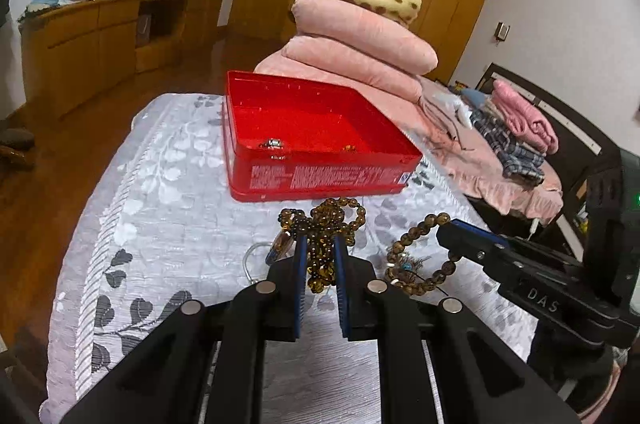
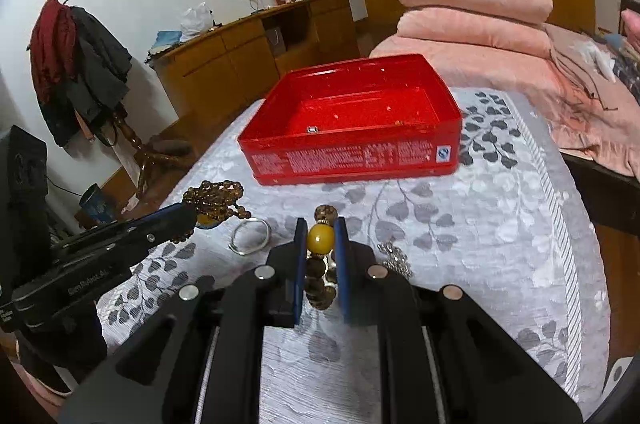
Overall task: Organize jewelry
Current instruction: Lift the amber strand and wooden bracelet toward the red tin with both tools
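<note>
- Tin [image 1: 320,179] sat open on the cloth [image 1: 160,224], small pieces inside.
- Left gripper [image 1: 320,256] pinched the bead necklace [image 1: 324,220] near the tin.
- Right gripper [image 2: 320,244] pinched the bracelet [image 2: 320,238] by its yellow bead.

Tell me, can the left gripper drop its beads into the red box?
Probably yes. The left gripper is shut on the brown bead string, and the red box sits open-topped just ahead with nothing between them.

"DAS" on right hand-held gripper [image 1: 448,228] (embossed)
</note>
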{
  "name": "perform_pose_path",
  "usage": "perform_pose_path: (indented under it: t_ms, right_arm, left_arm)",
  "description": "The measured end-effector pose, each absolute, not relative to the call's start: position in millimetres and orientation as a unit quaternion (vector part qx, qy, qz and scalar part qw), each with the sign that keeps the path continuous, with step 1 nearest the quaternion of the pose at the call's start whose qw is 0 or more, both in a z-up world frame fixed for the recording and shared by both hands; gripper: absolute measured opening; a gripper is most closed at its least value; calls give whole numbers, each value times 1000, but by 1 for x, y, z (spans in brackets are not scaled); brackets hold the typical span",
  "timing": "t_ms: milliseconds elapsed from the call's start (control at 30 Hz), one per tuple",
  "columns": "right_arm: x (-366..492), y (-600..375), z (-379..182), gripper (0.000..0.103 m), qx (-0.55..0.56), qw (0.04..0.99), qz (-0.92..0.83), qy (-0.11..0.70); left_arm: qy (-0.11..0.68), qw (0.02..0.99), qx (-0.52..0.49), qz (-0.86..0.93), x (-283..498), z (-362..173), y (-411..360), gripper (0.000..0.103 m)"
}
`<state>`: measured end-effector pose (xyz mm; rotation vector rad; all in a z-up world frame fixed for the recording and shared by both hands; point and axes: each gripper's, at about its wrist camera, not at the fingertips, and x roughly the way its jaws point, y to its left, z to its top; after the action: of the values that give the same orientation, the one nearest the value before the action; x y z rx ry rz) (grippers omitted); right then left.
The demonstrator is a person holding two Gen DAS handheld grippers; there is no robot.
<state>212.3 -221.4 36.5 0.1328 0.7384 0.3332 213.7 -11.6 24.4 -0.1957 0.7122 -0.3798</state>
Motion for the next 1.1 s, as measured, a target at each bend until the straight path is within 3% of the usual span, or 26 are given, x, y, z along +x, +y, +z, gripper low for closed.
perform_pose_path:
  t_ms: [467, 1100]
  right_arm:
    - [222, -221, 48, 12, 80, 917, 170, 352]
    - [233, -227, 46, 12, 80, 916, 160, 359]
  left_arm:
    - [351, 904, -137, -203, 226, 30, 5, 13]
    - [352, 915, -96, -171, 245, 31, -15, 13]
